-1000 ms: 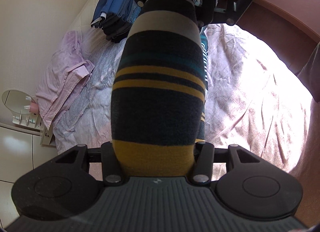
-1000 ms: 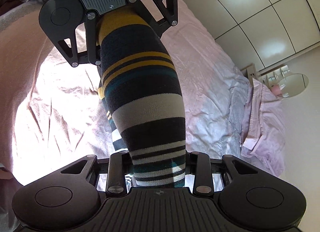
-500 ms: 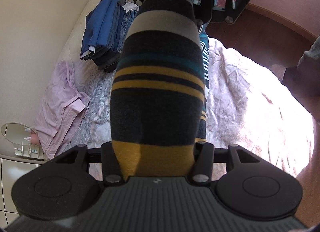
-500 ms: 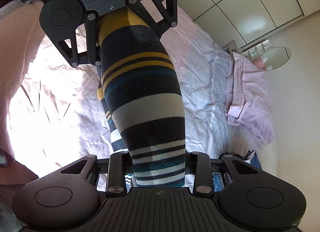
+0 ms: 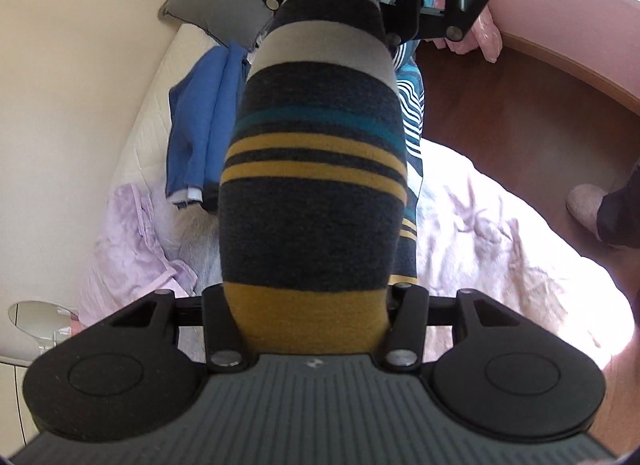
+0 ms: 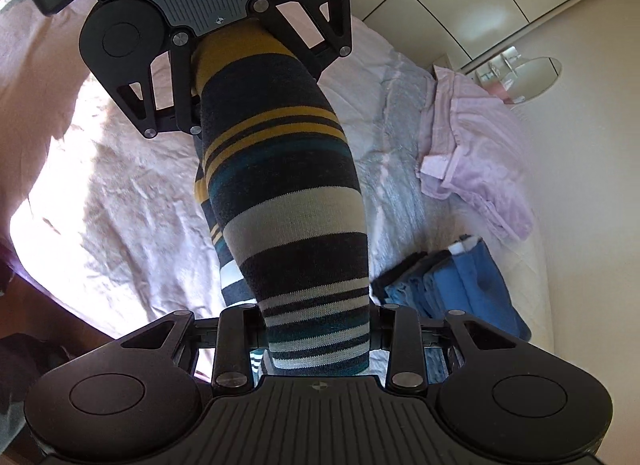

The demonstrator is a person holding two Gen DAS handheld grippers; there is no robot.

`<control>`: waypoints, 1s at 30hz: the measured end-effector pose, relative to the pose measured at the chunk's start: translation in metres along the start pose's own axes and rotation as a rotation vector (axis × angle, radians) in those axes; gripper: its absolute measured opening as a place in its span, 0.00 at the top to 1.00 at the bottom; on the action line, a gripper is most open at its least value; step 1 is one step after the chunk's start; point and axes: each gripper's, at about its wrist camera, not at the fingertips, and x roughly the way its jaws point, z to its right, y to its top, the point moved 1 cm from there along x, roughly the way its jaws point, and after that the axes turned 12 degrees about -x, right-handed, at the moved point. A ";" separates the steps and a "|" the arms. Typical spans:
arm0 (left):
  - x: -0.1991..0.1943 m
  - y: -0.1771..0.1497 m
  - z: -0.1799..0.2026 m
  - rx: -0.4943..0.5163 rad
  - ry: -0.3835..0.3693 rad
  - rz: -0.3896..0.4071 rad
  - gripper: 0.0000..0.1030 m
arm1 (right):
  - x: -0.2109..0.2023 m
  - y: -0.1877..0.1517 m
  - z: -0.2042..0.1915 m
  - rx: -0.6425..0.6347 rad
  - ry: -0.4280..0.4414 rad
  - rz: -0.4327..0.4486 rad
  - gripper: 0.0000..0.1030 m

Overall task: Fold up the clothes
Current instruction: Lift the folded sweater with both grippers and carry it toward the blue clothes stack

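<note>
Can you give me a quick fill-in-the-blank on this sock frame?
1. The left gripper clamps the striped knit sock at its ____-coloured end.
2. The sock is stretched between ____ grippers, the right gripper taking the other end.
3. The crumpled lilac shirt lies on the ____.

Missing: mustard; two; bed

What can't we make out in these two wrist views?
- Left wrist view: the striped knit garment fills the centre, hiding the bed behind it and part of the blue folded clothes stack. What kind of garment it is stays unclear.
- Right wrist view: the right tool fingertips are buried in the fabric; the stack is partly cut off by the tool body.
- Round mirror: items beside it too small to identify.
</note>
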 end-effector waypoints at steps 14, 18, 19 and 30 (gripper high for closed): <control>0.060 0.119 -0.100 0.063 0.120 0.200 0.56 | -0.013 -0.096 0.144 0.004 -0.219 -0.079 0.67; 0.083 0.142 -0.142 0.061 0.144 0.248 0.56 | -0.008 -0.109 0.192 -0.007 -0.261 -0.107 0.67; 0.089 0.147 -0.153 0.062 0.151 0.259 0.56 | -0.006 -0.112 0.204 -0.013 -0.276 -0.110 0.67; 0.212 0.202 -0.285 0.009 0.294 0.212 0.56 | 0.081 -0.166 0.368 -0.146 -0.366 -0.019 0.67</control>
